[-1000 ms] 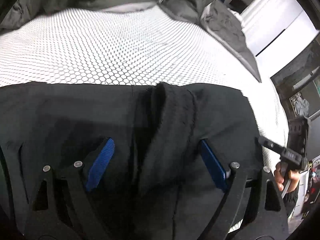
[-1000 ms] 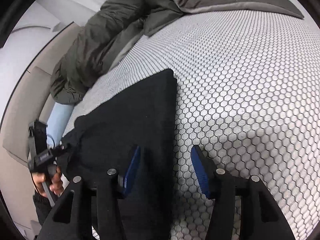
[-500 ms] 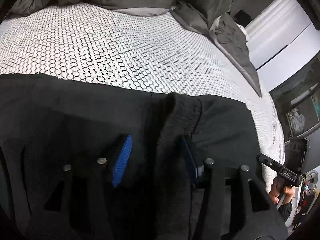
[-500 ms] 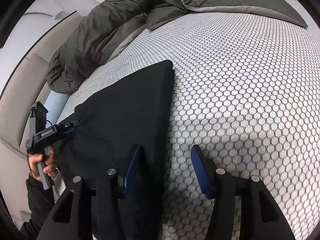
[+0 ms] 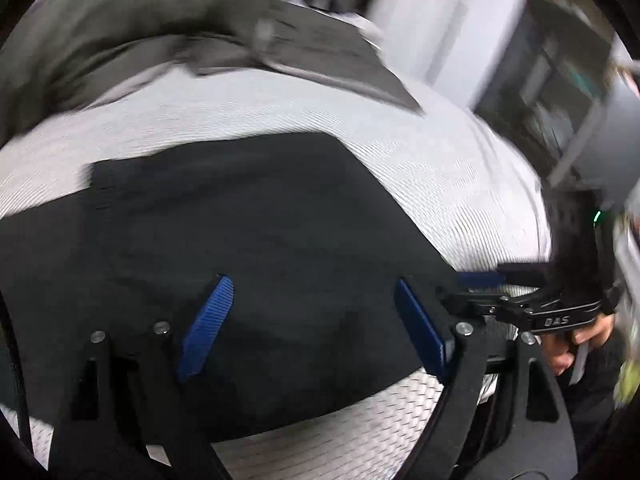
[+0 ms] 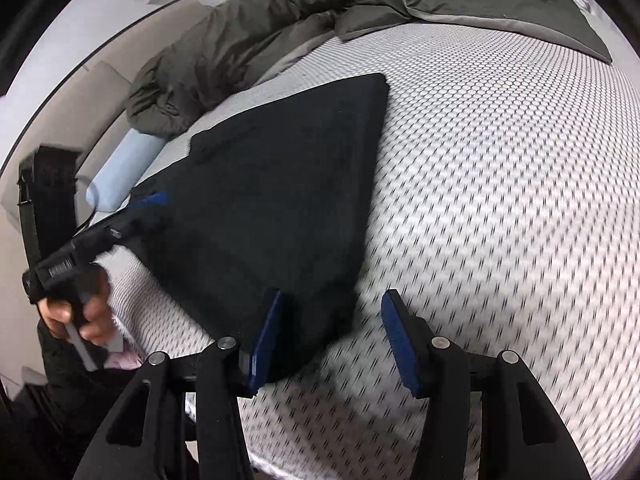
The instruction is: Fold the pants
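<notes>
- Black pants (image 6: 280,208) lie folded into a flat dark bundle on a bed (image 6: 500,200), near its front edge.
- In the right wrist view the bundle narrows to a rounded corner pointing away toward the far side of the bed; its long axis runs from that corner back to the near edge.
- The fabric looks plain, dark and matte, with smooth edges and no loose part sticking up.
- The left claw (image 5: 316,320) hangs over the pants with its jaws opening; the blue pads (image 5: 206,322) press on nothing.
- The right claw (image 6: 330,344) is released, set partly apart over the pants' near corner, one pad at the fabric's edge and the other over bare bedding.
- A rumpled olive-grey duvet (image 6: 280,32) is heaped at the far side, well apart from the pants.
- A pale blue roll (image 6: 120,172) lies beside the bed's left edge.
- The bed cover is white with a dark honeycomb print.
</notes>
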A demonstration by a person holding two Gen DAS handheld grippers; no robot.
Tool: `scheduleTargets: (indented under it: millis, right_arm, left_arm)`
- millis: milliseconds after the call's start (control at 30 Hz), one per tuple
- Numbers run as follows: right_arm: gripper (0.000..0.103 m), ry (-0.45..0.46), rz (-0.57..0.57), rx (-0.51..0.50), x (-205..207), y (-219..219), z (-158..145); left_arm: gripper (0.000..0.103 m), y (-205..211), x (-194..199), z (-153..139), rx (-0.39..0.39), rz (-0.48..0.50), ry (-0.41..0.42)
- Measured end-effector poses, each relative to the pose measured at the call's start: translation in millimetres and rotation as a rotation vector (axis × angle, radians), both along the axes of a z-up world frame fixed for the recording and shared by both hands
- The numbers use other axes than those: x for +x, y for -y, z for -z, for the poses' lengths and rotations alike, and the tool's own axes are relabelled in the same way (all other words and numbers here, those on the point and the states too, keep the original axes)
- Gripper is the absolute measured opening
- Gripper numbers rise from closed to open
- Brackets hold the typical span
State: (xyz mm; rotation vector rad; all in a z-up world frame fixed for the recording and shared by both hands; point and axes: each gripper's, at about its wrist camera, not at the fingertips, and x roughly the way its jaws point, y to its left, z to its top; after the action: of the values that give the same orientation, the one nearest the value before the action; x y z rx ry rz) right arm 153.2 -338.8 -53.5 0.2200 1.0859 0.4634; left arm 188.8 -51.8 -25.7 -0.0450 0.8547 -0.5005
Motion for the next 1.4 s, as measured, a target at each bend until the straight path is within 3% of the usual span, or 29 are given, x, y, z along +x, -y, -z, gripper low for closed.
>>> scheduleTargets:
  millis: [133, 200, 333, 467, 633, 800, 1200, 1400]
  right_arm:
    - [0.052, 0.024, -0.047, -0.045, -18, -8, 1]
    - [0.053, 0.042, -0.043, 0.013, -23, 6, -5]
    - [0.053, 0.046, 0.071, 0.164, -13, 40, -13]
    - [0.048, 0.010, 0.113, 0.237, 0, 48, -7]
    - [0.029, -0.070, 0.075, 0.177, 32, 19, 12]
    - [0.015, -0.100, 0.094, 0.204, 61, 12, 25]
    - [0.015, -0.134, 0.082, 0.247, 116, 6, 26]
    - [0.015, -0.139, 0.039, 0.115, 100, 0, 18]
  left_arm:
    - [0.081, 38, 1, 26, 0.044, 0.019, -0.061]
    - [0.081, 48, -3, 27, 0.057, 0.017, -0.047]
    - [0.082, 66, -10, 16, -0.007, 0.061, -0.028]
    - [0.084, 88, -12, 23, 0.064, 0.079, -0.003]
    - [0.089, 110, -12, 39, 0.159, 0.099, 0.026]
    - [0.089, 110, -13, 49, 0.169, 0.114, 0.008]
    - [0.090, 93, -24, 56, 0.181, 0.161, 0.014]
    - [0.091, 89, -30, 54, 0.162, 0.169, 0.020]
